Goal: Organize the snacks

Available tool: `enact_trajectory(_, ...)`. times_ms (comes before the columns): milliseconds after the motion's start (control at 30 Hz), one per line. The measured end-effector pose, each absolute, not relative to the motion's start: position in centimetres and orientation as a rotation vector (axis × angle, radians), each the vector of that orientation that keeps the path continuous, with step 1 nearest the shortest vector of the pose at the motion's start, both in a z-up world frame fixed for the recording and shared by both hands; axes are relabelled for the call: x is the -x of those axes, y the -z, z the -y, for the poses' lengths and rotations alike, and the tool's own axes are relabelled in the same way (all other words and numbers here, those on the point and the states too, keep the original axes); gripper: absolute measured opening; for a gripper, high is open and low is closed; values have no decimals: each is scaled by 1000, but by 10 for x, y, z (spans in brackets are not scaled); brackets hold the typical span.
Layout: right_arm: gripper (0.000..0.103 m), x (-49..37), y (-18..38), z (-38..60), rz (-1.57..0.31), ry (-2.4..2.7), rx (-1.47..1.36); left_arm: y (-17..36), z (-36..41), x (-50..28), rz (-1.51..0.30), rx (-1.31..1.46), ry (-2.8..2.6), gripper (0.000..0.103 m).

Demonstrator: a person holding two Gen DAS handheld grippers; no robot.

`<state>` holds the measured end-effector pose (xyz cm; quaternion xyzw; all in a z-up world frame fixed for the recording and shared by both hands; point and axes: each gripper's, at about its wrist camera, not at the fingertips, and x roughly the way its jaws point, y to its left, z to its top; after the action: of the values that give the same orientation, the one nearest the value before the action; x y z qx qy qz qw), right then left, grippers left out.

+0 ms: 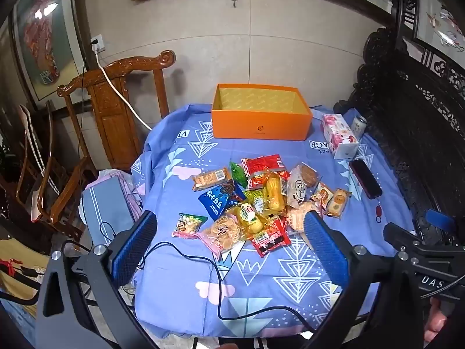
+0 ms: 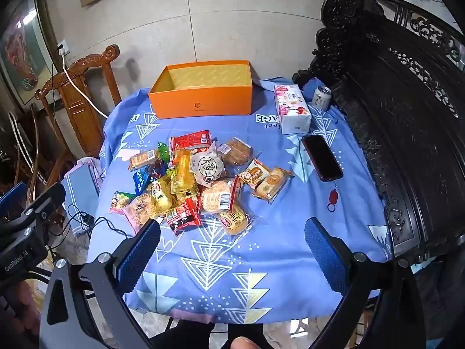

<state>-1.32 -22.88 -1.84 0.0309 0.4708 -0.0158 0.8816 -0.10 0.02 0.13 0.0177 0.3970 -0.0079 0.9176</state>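
Observation:
A pile of wrapped snacks [image 1: 255, 200] lies in the middle of a table with a blue patterned cloth [image 1: 261, 276]; it also shows in the right wrist view [image 2: 200, 183]. An open, empty orange box [image 1: 260, 113] stands at the far edge, also in the right wrist view [image 2: 203, 90]. My left gripper [image 1: 229, 229] is open and empty, held above the near side of the pile. My right gripper [image 2: 232, 235] is open and empty, near the table's front, just short of the pile. The right gripper shows at the right edge of the left wrist view [image 1: 421, 244].
A tissue box [image 2: 292, 109], a drink can [image 2: 321, 96] and a black phone [image 2: 321, 157] lie at the right side. A carved dark bench [image 2: 407, 116] runs along the right. A wooden chair [image 1: 116, 110] stands at the far left. A black cable [image 1: 221, 276] crosses the cloth.

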Motion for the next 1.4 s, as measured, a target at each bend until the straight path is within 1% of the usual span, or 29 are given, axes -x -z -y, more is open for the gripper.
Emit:
enact_trajectory(133, 100, 19, 15, 230, -969, 26, -53, -2, -3, 3, -816, -30, 25, 99)
enact_trajectory(167, 100, 13, 19, 228, -997, 42, -63, -2, -4, 4, -813, -32, 23, 99)
enact_trajectory(267, 100, 13, 19, 228, -998, 43, -67, -1, -4, -2, -838, -29, 27, 99)
enact_trajectory(1400, 100, 13, 20, 229, -994, 32, -68, -3, 2, -3, -831, -44, 16, 99)
